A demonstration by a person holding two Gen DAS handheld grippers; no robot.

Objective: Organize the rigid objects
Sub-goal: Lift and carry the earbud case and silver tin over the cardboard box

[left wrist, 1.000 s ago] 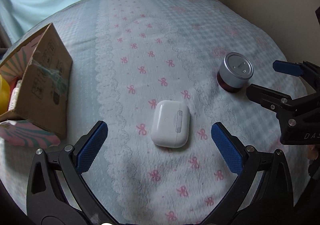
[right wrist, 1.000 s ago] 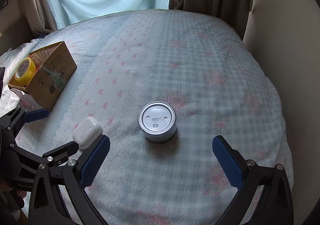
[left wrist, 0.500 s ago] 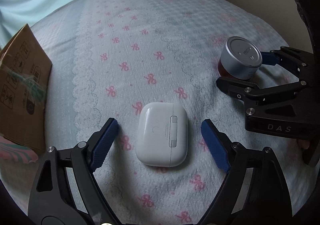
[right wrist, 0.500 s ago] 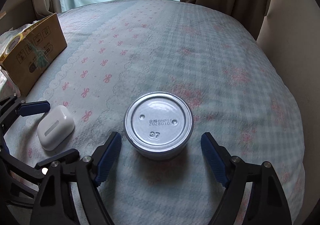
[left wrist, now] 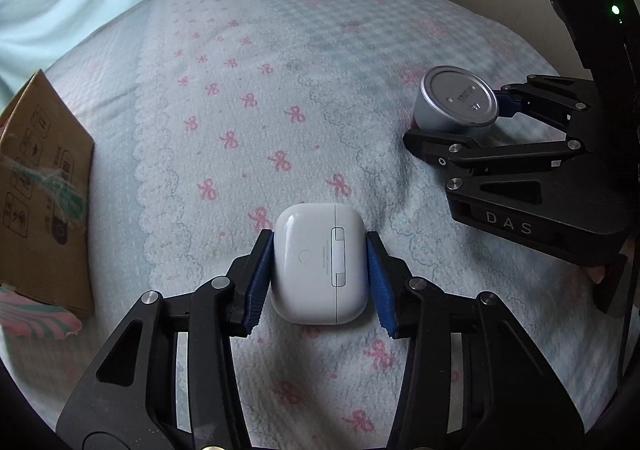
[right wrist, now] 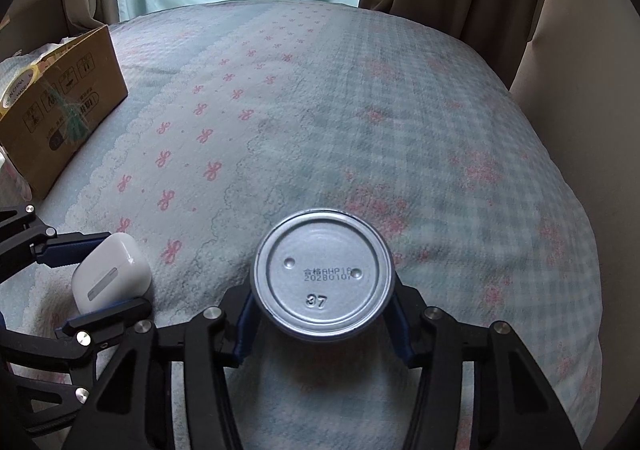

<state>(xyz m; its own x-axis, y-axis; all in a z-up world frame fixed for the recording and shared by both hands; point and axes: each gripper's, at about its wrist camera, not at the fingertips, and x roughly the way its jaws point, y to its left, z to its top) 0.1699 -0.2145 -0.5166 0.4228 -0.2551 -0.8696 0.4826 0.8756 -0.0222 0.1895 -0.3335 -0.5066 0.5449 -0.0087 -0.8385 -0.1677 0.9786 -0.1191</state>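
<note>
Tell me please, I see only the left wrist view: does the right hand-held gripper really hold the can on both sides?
Observer: Yes. In the right wrist view the right hand-held gripper has just been closing, and both blue pads press the sides of the silver can.
Operator: Is something printed on the can top? For me it is too small.
Observer: A date code, and below it the number 37.
Operator: What is inside the cardboard box? I see only its side.
Observer: The right wrist view looks into the cardboard box: a yellow roll of tape lies in its open top.
</note>
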